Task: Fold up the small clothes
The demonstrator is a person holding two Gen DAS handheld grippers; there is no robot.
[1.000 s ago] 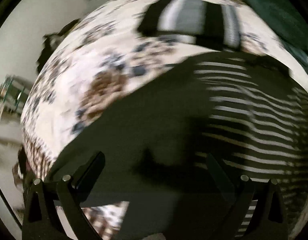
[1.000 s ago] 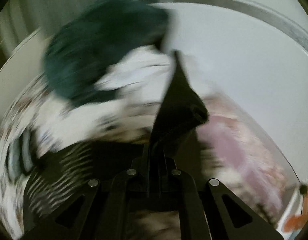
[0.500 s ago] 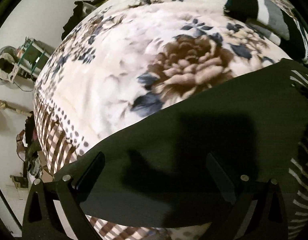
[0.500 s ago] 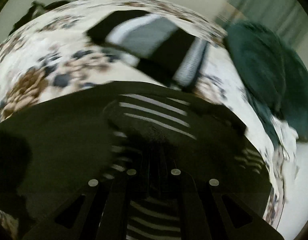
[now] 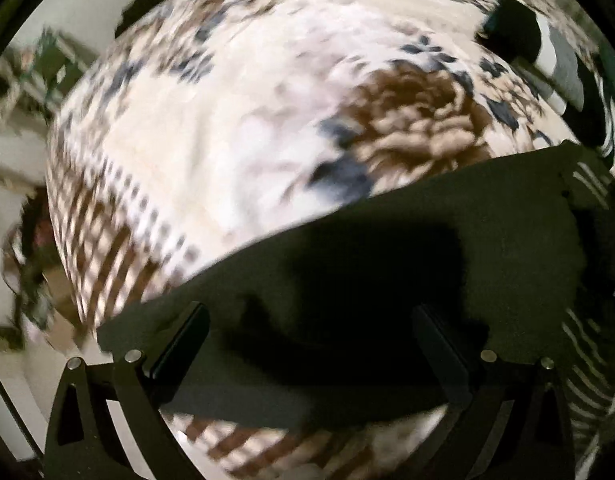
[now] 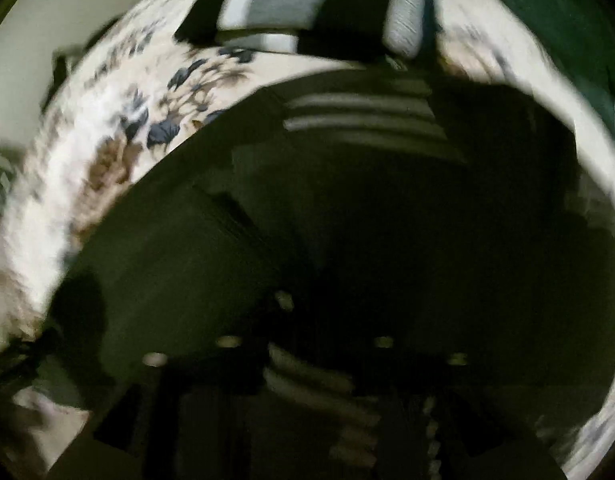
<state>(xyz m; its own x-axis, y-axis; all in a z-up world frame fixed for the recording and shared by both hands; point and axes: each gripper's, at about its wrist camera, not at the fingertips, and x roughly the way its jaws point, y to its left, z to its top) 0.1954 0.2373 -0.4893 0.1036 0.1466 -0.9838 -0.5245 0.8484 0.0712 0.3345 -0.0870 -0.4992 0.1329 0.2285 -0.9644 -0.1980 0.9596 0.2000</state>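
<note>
Bed [image 5: 235,152]: covered by a cream blanket printed with brown and dark blue flowers, a checked brown border seen at its lower left edge in the left wrist view. Both views are blurred.

Dark garment [image 5: 407,248]: a black piece with thin white stripes at its right part, laid on the bed across the lower half of both views. A plain dark flap is spread toward the left, its straight edge running diagonally over the flowered blanket. Striped bands are seen at its far end in the right wrist view [image 6: 363,120].

Green cloth [image 6: 555,20]: a dark green mass lying at the upper right of the bed, beside the garment.

Folded clothes [image 6: 307,8]: a stack in black, grey and white, placed on the bed just beyond the dark garment; also seen at upper right in the left wrist view [image 5: 547,52].

Left gripper [image 5: 311,344]: held low over the plain flap, jaws spread wide, nothing between them.

Right gripper [image 6: 307,360]: lost in shadow and blur against the dark garment; the state of its jaws cannot be told.
</note>
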